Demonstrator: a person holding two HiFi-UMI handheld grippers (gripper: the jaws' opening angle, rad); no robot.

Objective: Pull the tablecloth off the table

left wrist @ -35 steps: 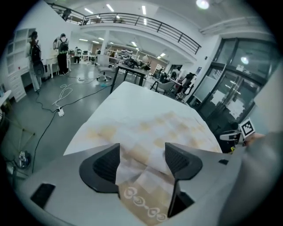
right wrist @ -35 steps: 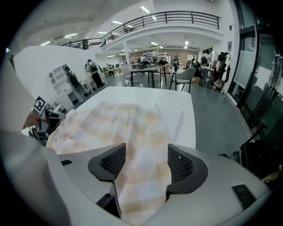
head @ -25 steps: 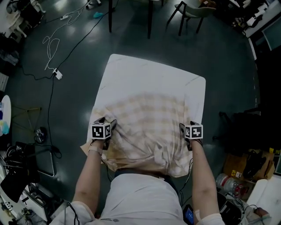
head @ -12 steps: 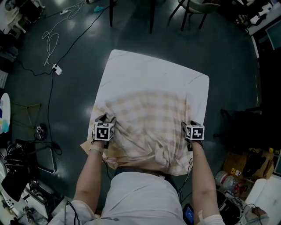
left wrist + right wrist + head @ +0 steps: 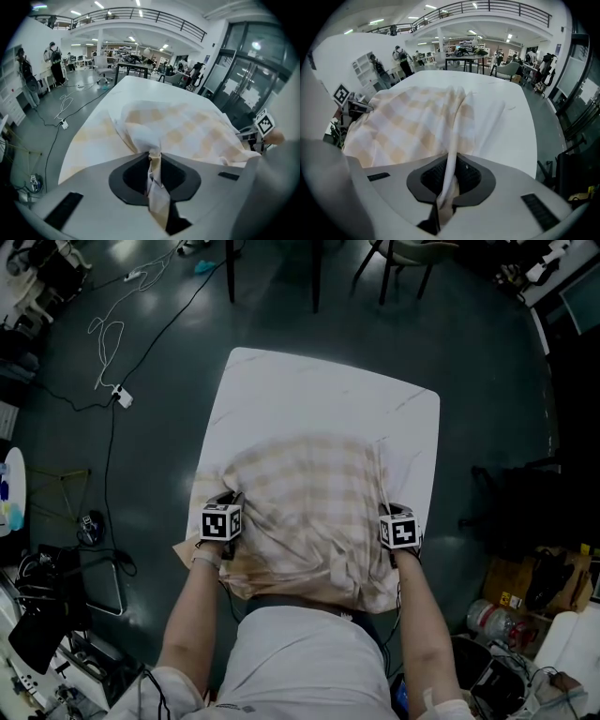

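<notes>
- Left of the table (image 5: 319, 399), a thin white cable (image 5: 111, 334) lies on the dark floor. It is well apart from our work.
- At the near left edge of the table we hold the left gripper (image 5: 227, 502). A second ago its fingers were spread wide. Now its jaws are closing, and a fold of the tablecloth (image 5: 309, 512) is squeezed between them. In the left gripper view, the cloth runs up like a little rope from the left gripper (image 5: 153, 158).
- The tablecloth has yellow and white squares. It sits bunched up on the near half of the table, and some of it hangs over the near edge by our body. The far half of the table is bare and white. The cloth has hardly moved in the last second.
- At the near right edge of the table is the right gripper (image 5: 387, 514). Its fingers were wide a second ago too. Now they are pressed together on a fold of cloth, as the right gripper view shows at the right gripper (image 5: 451, 163).
- So we now have the cloth in both grippers. We think the next job is to pull back toward us, both sides together, so the cloth slides off the near edge.
</notes>
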